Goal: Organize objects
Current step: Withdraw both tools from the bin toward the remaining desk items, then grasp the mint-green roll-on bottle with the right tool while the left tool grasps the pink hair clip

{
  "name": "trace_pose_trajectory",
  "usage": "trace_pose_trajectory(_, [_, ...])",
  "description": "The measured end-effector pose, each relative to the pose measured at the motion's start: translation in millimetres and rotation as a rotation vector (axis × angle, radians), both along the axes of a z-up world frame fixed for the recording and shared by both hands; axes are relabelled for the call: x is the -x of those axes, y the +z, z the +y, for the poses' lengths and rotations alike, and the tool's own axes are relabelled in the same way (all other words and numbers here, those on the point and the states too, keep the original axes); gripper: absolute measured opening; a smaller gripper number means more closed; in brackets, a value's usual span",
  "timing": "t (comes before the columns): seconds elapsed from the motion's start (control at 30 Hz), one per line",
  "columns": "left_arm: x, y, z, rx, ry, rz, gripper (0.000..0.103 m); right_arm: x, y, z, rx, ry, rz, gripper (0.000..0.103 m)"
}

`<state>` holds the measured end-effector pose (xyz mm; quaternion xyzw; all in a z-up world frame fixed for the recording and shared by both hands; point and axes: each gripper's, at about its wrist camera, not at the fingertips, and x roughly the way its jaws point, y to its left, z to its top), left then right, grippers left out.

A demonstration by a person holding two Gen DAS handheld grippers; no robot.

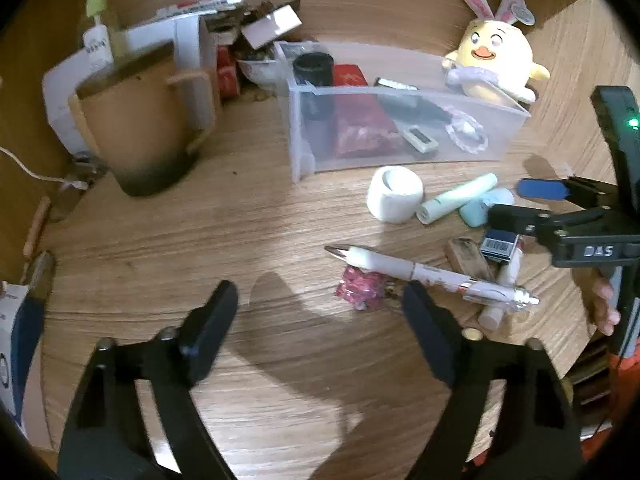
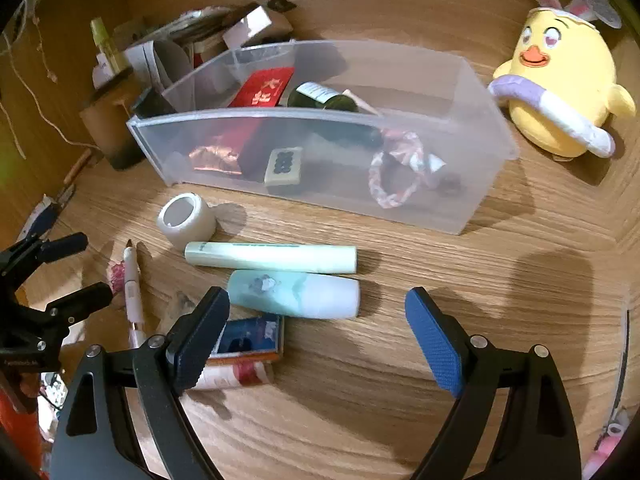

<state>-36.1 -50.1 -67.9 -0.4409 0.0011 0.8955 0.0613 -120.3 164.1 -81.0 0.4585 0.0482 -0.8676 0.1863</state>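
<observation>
Left gripper [image 1: 320,324]: matte black arms, silver screws. Right gripper [image 2: 316,332]: black arms, blue ridged pads [image 2: 438,346], white DAS lettering, a green light; bare fingertips [image 1: 602,304] behind.

yellow duck plush [image 2: 560,92] parked right of the bin | brown mug [image 1: 144,128] far left, kinda blurry | white cable [image 1: 24,168] maybe a charger | wood surface [image 2: 360,400]

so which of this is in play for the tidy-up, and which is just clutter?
In play:
bin
tape roll
green tube
blue bottle
pen
small box
left gripper, right gripper, both open

Lying about:
plush chick
brown cup
spray bottle
</observation>
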Motion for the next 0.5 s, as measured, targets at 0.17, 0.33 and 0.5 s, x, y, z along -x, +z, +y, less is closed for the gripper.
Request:
trace_pose_trajectory(0.17, [3, -6, 4, -0.023, -0.036, -0.018, 0.067, 0, -7, -15, -0.05, 0.002, 0.006, 0.09])
trace_pose_trajectory(0.33, [3, -6, 10, -0.005, -0.062, 0.002, 0.047, -1, -10, -25, -0.103, 0.01, 0.036, 0.09])
trace_pose_trajectory(0.5, [2, -7, 11, -0.01, -0.068, 0.029, 0.027, -4, -8, -22, -0.087, 0.018, 0.052, 0.077])
